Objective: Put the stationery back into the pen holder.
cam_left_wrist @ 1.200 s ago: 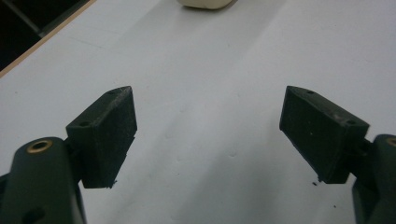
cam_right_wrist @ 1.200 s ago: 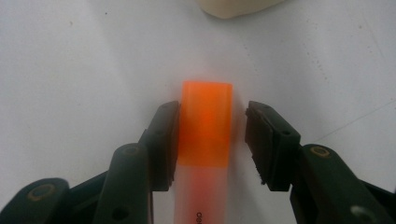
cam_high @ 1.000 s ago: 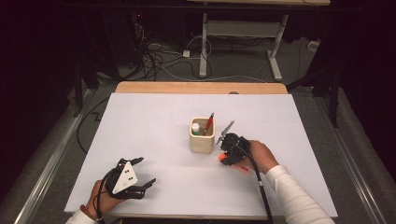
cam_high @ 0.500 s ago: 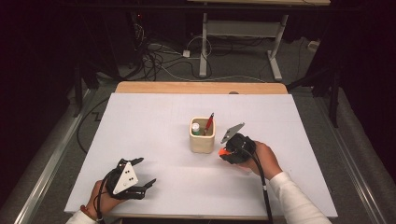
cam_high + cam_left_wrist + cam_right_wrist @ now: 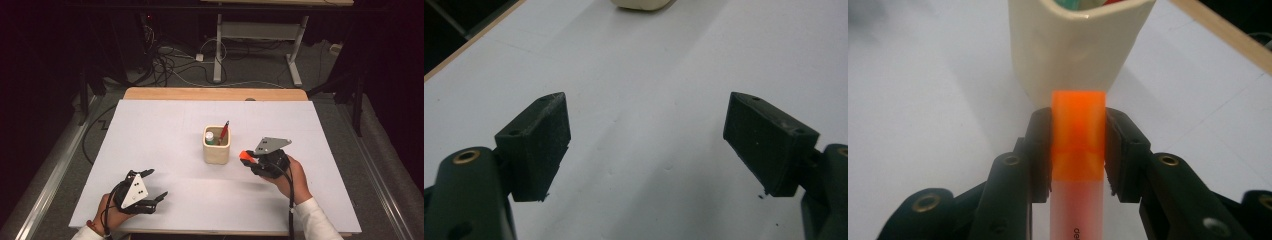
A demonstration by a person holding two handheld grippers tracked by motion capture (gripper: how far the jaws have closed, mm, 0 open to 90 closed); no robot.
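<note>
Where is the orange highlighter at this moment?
The orange highlighter is clamped in the right gripper, just right of the cream pen holder in the high view, near the table's middle.

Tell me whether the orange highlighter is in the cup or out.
Out. The right tool grips the orange highlighter beside the cream cup.

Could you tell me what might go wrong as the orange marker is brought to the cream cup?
The right gripper clamps the orange marker level, its cap end close to the cup's wall; pushing on could shove or tip the cup unless it is lifted and tilted first. The cup already holds a red pen and another item, so the marker may snag. The left gripper rests open, apart, steadying nothing.
</note>
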